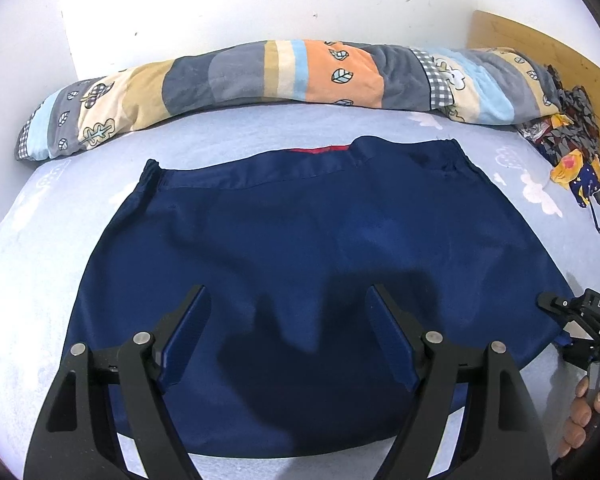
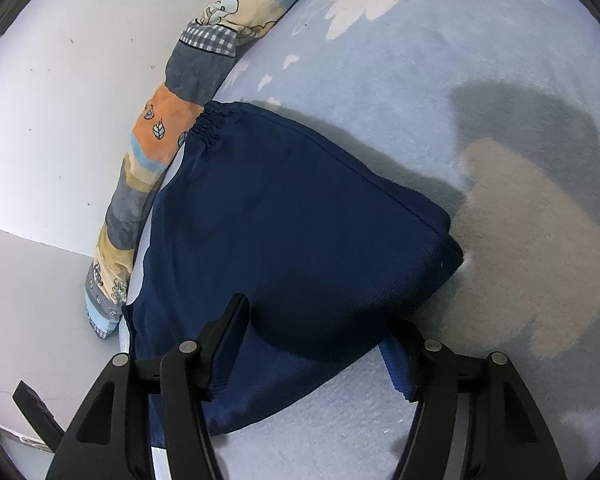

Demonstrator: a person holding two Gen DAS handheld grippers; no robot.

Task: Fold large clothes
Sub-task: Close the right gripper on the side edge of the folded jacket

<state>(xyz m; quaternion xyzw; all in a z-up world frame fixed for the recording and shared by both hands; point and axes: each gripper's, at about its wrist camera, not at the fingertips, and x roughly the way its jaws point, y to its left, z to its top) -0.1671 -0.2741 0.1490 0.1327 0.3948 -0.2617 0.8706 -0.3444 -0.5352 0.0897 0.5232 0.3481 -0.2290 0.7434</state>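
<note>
Bedsheet (image 1: 260, 128), pale blue with white clouds, beneath white wall (image 1: 220, 0).

The letters "DAS" stand in white on the black body of the right gripper (image 1: 580, 320), seen at the frame's right edge. No other text is legible.

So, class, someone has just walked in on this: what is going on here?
A person with a gripper in each hand is folding a navy garment spread on a light blue bed sheet. The left gripper hangs open above the cloth, gripping nothing. The right gripper straddles the garment's near corner with its jaws apart. A patchwork quilt roll lies along the wall behind.
</note>
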